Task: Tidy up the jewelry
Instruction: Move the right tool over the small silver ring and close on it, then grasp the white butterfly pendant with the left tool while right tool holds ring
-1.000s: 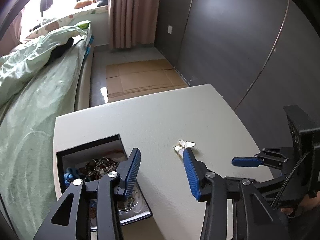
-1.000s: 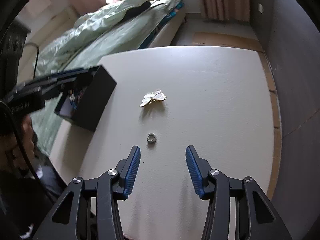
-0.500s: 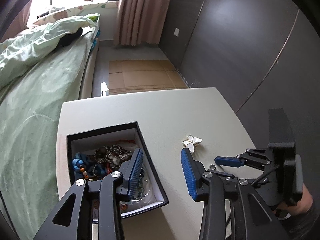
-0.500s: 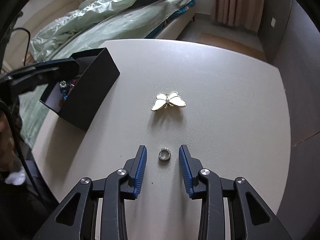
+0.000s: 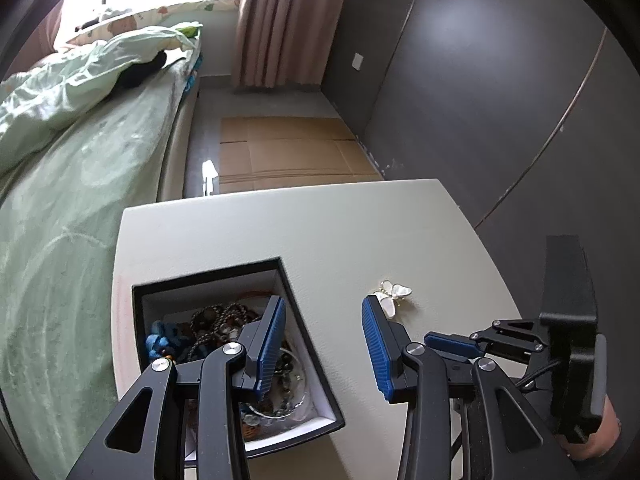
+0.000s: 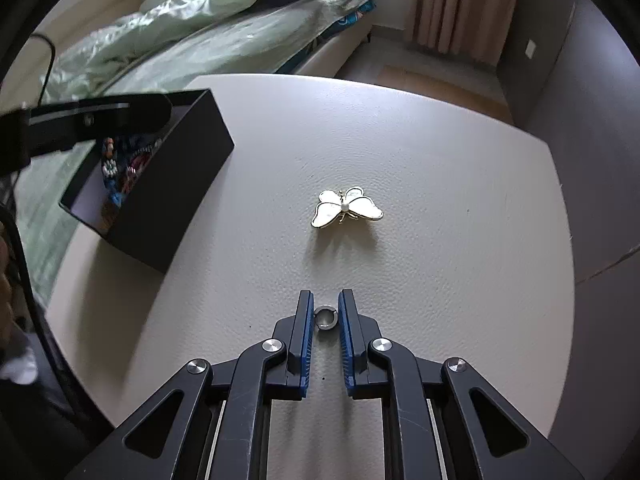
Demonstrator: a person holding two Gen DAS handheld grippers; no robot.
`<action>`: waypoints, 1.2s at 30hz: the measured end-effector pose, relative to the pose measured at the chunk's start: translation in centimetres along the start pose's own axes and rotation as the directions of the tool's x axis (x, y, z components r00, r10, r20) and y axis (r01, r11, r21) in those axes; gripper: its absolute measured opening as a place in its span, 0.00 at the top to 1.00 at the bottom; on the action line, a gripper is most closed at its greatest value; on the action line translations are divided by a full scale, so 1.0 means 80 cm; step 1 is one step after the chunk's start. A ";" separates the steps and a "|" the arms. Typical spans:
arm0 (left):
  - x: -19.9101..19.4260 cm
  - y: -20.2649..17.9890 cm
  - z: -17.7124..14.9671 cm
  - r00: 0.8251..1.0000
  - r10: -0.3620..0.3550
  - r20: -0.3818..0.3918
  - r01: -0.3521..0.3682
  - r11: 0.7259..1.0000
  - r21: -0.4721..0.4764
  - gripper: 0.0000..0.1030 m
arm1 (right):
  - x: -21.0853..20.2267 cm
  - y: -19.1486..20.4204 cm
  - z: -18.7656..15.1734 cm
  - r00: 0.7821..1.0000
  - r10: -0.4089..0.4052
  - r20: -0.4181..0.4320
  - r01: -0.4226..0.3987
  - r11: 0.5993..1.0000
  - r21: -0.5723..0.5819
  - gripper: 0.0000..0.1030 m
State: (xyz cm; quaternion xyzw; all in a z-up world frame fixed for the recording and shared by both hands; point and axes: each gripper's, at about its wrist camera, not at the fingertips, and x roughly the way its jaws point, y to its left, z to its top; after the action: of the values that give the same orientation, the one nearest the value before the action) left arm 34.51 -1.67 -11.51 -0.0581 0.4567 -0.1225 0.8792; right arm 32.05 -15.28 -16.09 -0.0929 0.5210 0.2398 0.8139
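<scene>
A small silver ring (image 6: 326, 317) lies on the white table (image 6: 440, 160), and my right gripper (image 6: 326, 314) has closed on it, both blue pads touching its sides. A white and gold butterfly brooch (image 6: 346, 208) lies further ahead; it also shows in the left wrist view (image 5: 394, 297). A black jewelry box (image 5: 280, 268) holding several beaded pieces stands at the table's left; its dark wall shows in the right wrist view (image 6: 180, 184). My left gripper (image 5: 323, 334) is open and empty, hovering above the box's right wall. The right gripper also shows in the left wrist view (image 5: 452, 346).
A bed with green bedding (image 5: 80, 128) runs along the table's left side. Flattened cardboard (image 5: 292, 152) lies on the floor beyond the table. A dark wall (image 5: 500, 80) stands to the right. The table's near edge (image 6: 100, 380) is close to my right gripper.
My right gripper moved forward to the ring and narrowed from wide open until its pads closed on it. My left gripper shifted leftwards over the box and stayed open.
</scene>
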 end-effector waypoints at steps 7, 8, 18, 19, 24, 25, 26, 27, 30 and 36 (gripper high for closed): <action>0.019 -0.026 0.009 0.999 0.011 -0.053 -0.008 0.999 0.050 0.60 | -0.025 -0.025 -0.002 0.996 0.072 0.055 -0.076 0.994 0.075 0.87; 0.023 -0.031 0.010 0.998 0.013 -0.063 -0.009 0.998 0.064 0.60 | -0.027 -0.031 -0.003 0.995 0.078 0.061 -0.084 0.992 0.090 0.87; 0.070 -0.064 0.023 0.985 0.042 -0.166 -0.013 0.986 0.168 0.60 | -0.041 -0.094 -0.005 0.991 0.085 0.104 -0.105 0.971 0.214 0.87; 0.074 -0.067 0.023 0.984 0.042 -0.176 -0.011 0.985 0.174 0.60 | -0.042 -0.099 -0.005 0.991 0.084 0.108 -0.106 0.969 0.223 0.87; 0.096 -0.080 0.025 0.974 0.029 -0.224 0.014 0.982 0.188 0.60 | -0.047 -0.121 -0.008 0.989 0.079 0.124 -0.110 0.958 0.265 0.87; 0.099 -0.082 0.025 0.973 0.028 -0.229 0.015 0.982 0.187 0.60 | -0.048 -0.126 -0.009 0.989 0.075 0.126 -0.108 0.956 0.273 0.87; 0.105 -0.085 0.025 0.971 0.032 -0.235 0.013 0.982 0.188 0.60 | -0.049 -0.128 -0.009 0.989 0.075 0.127 -0.108 0.954 0.278 0.87; 0.108 -0.088 0.026 0.970 0.037 -0.240 0.009 0.982 0.187 0.60 | -0.050 -0.132 -0.009 0.989 0.076 0.130 -0.111 0.952 0.285 0.87; 0.120 -0.092 0.027 0.965 0.044 -0.260 0.000 0.986 0.166 0.60 | -0.054 -0.145 -0.013 0.987 0.075 0.141 -0.116 0.944 0.309 0.87; 0.142 -0.098 0.023 0.952 0.099 -0.289 -0.052 0.985 0.163 0.58 | -0.063 -0.165 -0.025 0.984 0.073 0.163 -0.128 0.925 0.357 0.87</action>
State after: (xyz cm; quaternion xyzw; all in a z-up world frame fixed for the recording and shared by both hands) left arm 41.03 -12.32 -17.69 0.0464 0.5742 -0.1309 0.8068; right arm 35.12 -29.03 -13.77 0.1052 0.4993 0.1863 0.8396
